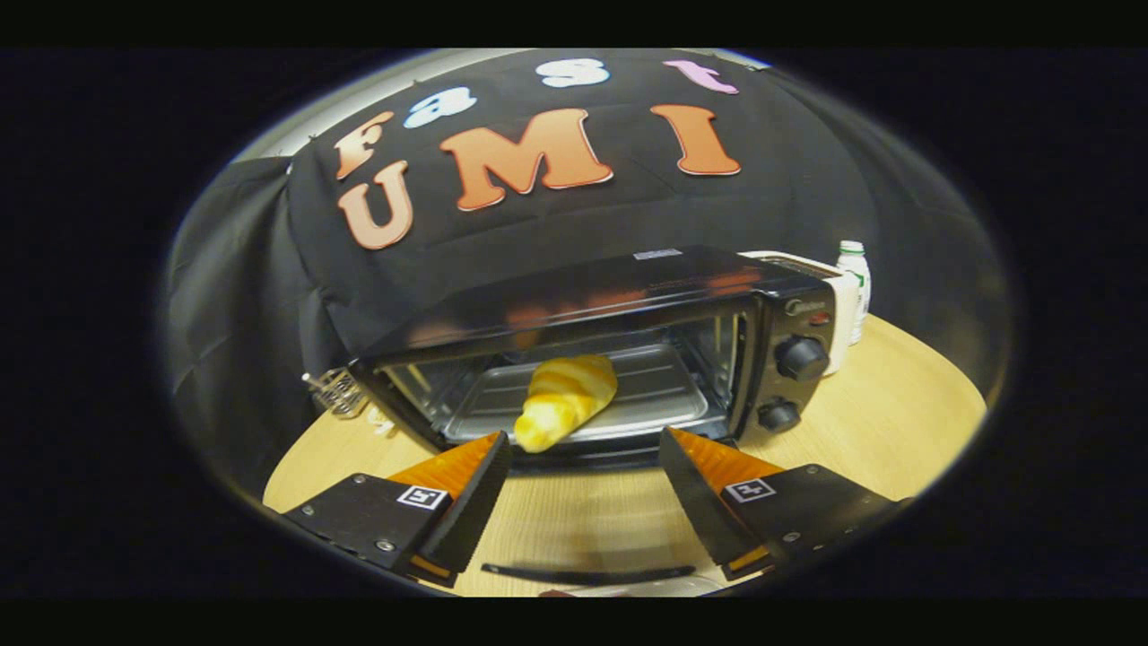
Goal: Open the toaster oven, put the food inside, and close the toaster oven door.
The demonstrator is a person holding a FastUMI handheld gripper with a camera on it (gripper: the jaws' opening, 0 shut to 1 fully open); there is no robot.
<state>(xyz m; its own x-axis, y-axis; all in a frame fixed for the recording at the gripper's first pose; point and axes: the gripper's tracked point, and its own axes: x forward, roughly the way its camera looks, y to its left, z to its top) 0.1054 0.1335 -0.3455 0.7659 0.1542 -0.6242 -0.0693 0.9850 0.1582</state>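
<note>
A black toaster oven (619, 292) stands on the wooden table (897, 422) with its door folded down flat toward me. The door's dark handle (587, 572) lies near me, between the bases of my fingers. A golden croissant (565, 401) lies on the metal tray (659, 390) inside the oven, its near end reaching the tray's front edge. My gripper (585, 440) is open just in front of the oven mouth. Its fingertips stand wide apart above the lowered door, and the croissant sits just beyond the left one, apart from both.
Two black knobs (801, 357) sit on the oven's right panel. A white bottle with a green cap (854, 280) and a white box (839, 314) stand behind the oven's right side. A small wire object (336, 392) lies at its left corner.
</note>
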